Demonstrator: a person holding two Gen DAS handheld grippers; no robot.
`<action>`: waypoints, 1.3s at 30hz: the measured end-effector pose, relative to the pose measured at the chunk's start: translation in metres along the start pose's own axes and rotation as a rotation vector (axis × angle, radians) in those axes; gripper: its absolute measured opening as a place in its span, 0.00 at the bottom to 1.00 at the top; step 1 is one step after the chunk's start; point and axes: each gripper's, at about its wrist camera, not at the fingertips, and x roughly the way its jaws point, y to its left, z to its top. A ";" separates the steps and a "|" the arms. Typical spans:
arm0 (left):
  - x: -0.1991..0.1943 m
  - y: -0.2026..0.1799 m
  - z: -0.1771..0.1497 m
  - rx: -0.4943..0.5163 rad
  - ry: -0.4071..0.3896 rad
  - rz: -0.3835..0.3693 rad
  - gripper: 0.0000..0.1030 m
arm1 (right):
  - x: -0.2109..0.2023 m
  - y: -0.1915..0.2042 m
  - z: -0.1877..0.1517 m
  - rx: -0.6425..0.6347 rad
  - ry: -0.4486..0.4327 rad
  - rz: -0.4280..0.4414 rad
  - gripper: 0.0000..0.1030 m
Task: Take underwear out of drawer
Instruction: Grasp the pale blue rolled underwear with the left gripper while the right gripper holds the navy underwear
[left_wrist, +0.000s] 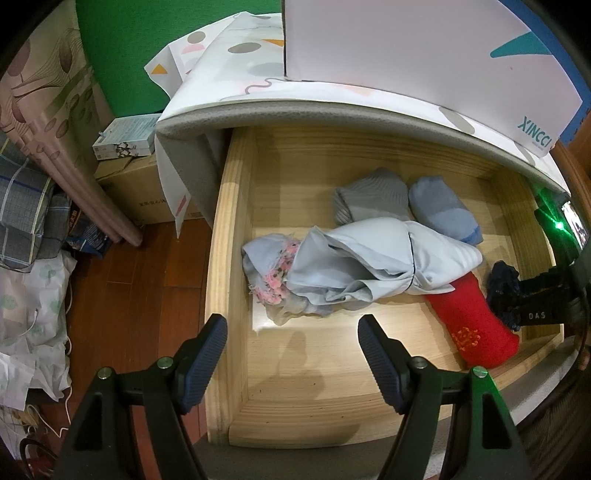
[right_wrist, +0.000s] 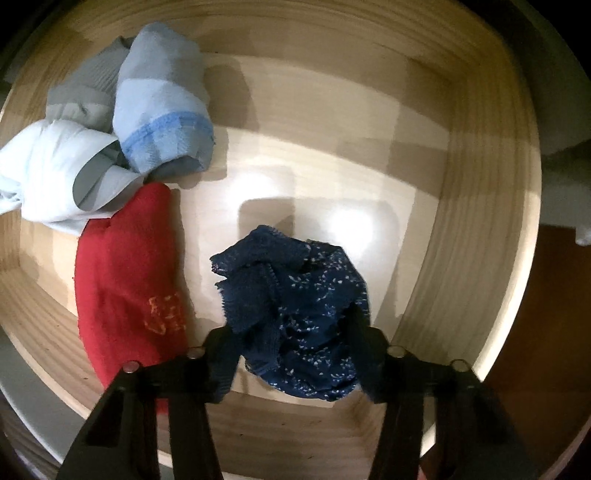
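The wooden drawer (left_wrist: 229, 221) stands pulled out. A crumpled navy underwear (right_wrist: 295, 295) with small white specks lies at its front right, seen in the left wrist view as a dark bundle (left_wrist: 500, 284). My right gripper (right_wrist: 290, 325) points down into the drawer (right_wrist: 480, 184). Its fingers press the navy fabric from both sides, shut on it. My left gripper (left_wrist: 291, 325) hovers open over the drawer's front left part, with nothing between its fingers.
A red sock (left_wrist: 472, 325) lies beside the underwear. A pale blue garment (left_wrist: 369, 258), a floral piece (left_wrist: 280, 273), a blue sock (left_wrist: 443, 210) and a grey sock (left_wrist: 369, 199) fill the middle. A padded top (left_wrist: 332, 110) overhangs the drawer's back. A cardboard box (left_wrist: 140, 192) stands on the floor at left.
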 end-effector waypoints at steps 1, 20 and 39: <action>0.000 0.000 0.000 0.001 0.000 0.001 0.73 | -0.003 -0.005 0.004 0.008 0.002 -0.001 0.36; 0.001 0.000 0.004 -0.005 0.034 -0.112 0.73 | 0.017 -0.019 -0.025 0.063 -0.016 0.037 0.32; 0.010 -0.068 0.045 0.424 0.093 -0.113 0.73 | 0.017 0.000 -0.058 0.068 -0.034 0.041 0.31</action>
